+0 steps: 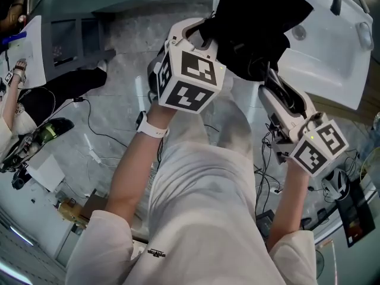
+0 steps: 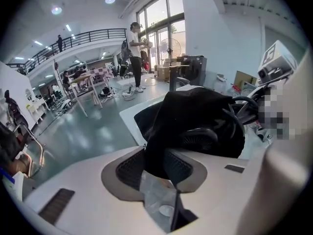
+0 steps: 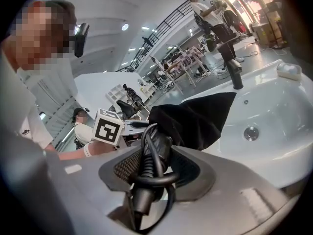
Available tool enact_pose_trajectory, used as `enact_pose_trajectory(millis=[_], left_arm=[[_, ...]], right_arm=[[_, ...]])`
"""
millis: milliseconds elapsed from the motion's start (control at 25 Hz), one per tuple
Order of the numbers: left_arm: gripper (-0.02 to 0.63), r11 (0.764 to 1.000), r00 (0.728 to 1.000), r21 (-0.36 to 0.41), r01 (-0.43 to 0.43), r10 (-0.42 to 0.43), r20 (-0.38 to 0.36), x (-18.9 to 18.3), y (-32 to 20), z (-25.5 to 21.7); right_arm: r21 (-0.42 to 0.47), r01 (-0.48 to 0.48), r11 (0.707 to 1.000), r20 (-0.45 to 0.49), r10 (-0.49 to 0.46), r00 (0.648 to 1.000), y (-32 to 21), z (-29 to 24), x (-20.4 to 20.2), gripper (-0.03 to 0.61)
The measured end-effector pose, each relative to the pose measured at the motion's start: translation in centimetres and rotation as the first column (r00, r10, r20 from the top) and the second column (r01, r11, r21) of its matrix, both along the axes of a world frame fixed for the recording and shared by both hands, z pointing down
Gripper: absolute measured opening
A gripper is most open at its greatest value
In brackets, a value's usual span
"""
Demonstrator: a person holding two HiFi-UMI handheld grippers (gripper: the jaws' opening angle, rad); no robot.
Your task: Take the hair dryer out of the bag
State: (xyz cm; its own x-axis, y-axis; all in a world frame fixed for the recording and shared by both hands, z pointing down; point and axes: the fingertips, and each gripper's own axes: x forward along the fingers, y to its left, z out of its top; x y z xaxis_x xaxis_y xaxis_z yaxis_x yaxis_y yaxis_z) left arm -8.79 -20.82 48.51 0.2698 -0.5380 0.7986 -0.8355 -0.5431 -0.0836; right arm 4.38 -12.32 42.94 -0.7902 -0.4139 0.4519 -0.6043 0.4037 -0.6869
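A black cloth bag (image 1: 255, 22) hangs in the air in front of me, over the edge of a white sink. My left gripper (image 1: 205, 34) has a fold of the bag (image 2: 195, 111) filling the gap between its pads, shut on it. Inside the bag's mouth, the left gripper view shows the hair dryer's round grille end (image 2: 198, 138). My right gripper (image 1: 272, 79) is shut on the dryer's black handle (image 3: 154, 151), which has its cord looped around it. In the right gripper view the dryer's front runs into the bag (image 3: 195, 119). The dryer's body is hidden by the cloth.
The white sink basin (image 1: 332, 58) with a black faucet (image 3: 234, 72) lies just beyond the bag. My white-trousered legs (image 1: 202, 177) fill the lower middle of the head view. Cables (image 1: 89, 123) trail on the floor at the left, near another seated person (image 1: 18, 111).
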Motion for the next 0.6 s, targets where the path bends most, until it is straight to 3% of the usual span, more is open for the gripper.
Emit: enact_pose_trajectory(millis=[240,600], left_arm=[[0.109,1.000,0.999,-0.016,0.018,-0.018,-0.027,-0.6,0.6,0.5],[0.115,0.992,0.975,-0.122,0.043,-0.068,-0.210,-1.3,0.8,1.1]], right_arm=[[-0.027,0.040,0.999,0.050,-0.038,0.998,1.2,0.1,0.4,0.195],[-0.048,0.121,0.992,0.108,-0.115,0.987,3.0,-0.5,-0.5,0.196]])
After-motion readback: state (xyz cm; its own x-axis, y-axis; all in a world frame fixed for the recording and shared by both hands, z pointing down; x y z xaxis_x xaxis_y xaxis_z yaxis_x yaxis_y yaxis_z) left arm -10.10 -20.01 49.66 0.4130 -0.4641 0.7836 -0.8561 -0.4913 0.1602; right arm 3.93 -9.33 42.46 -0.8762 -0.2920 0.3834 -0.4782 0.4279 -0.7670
